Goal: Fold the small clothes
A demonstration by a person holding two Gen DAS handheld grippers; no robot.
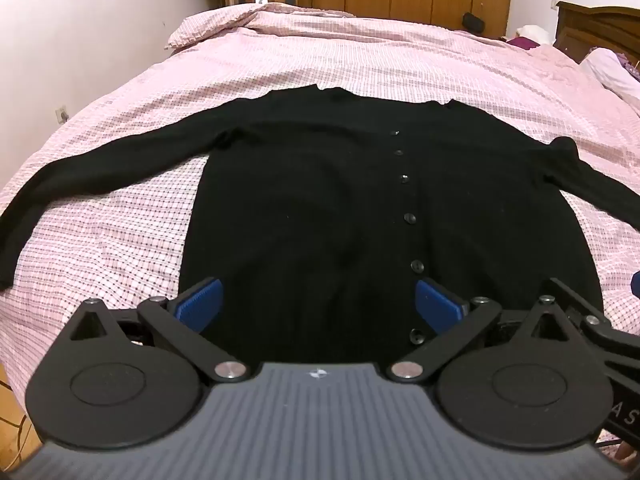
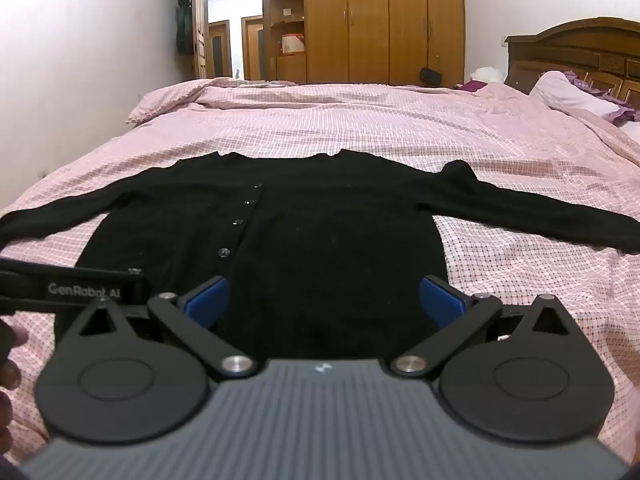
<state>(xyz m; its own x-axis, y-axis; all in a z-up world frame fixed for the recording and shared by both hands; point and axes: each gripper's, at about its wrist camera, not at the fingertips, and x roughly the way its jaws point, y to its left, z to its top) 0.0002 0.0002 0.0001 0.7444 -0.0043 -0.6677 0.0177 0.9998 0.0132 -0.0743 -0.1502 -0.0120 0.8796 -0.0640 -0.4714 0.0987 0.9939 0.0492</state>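
A black buttoned cardigan (image 1: 312, 208) lies flat, front up, on the pink checked bed cover (image 1: 360, 64), both sleeves spread out to the sides. It also shows in the right wrist view (image 2: 320, 240). My left gripper (image 1: 318, 304) is open and empty above the cardigan's hem, left of the button row (image 1: 408, 218). My right gripper (image 2: 324, 298) is open and empty above the hem's right half. The left gripper's body (image 2: 72, 288) shows at the left edge of the right wrist view.
The bed cover (image 2: 360, 128) stretches far behind the cardigan. Pillows (image 2: 568, 92) and a dark wooden headboard (image 2: 580, 52) stand at the right. A wooden wardrobe (image 2: 384, 20) and a doorway stand beyond the bed. A white wall is at the left.
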